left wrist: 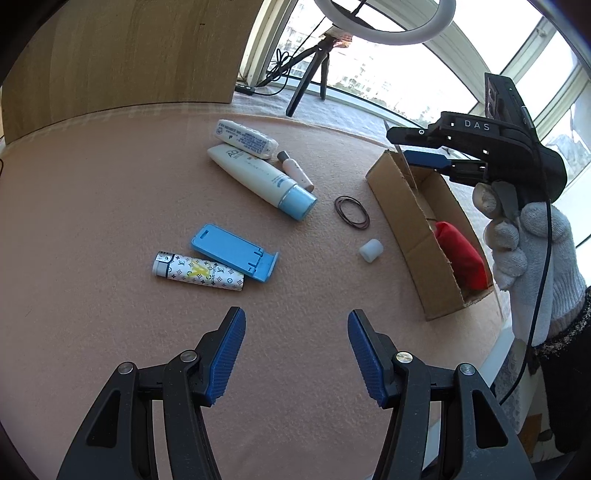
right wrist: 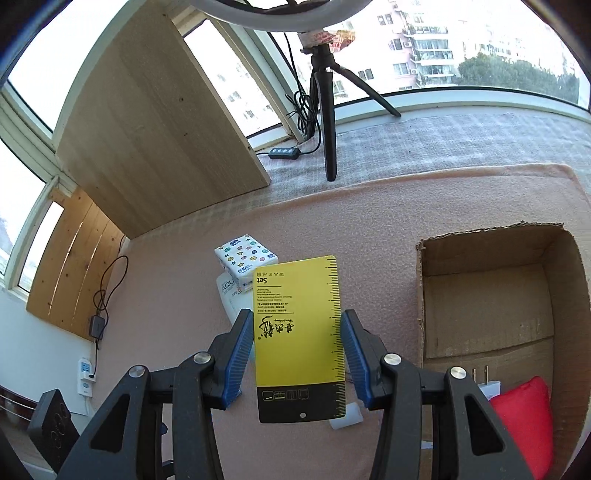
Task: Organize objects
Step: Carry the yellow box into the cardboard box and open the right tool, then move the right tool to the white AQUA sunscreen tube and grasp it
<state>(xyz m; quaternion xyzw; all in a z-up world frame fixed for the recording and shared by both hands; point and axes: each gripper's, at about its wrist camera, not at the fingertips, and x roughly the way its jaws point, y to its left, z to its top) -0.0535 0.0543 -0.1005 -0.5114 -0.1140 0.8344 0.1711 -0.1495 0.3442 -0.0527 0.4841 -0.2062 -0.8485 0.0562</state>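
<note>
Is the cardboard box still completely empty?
No, the cardboard box already holds a red soft item and a white plug at its near end.

Bright daylight floods in through the curved bank of windows behind the table, and the panes blow out to near white in both views. The white ring lamp above glares against that sky. On the peach felt table cover shadows are soft and short; the white tube with the pale blue cap throws only a faint one. The open cardboard box is shaded inside. The fisheye bends the pale wooden board and the window frames into arcs, with dark vignetting at the corners. Focus is crisp in the centre: print on the yellow card reads sharply.
</note>
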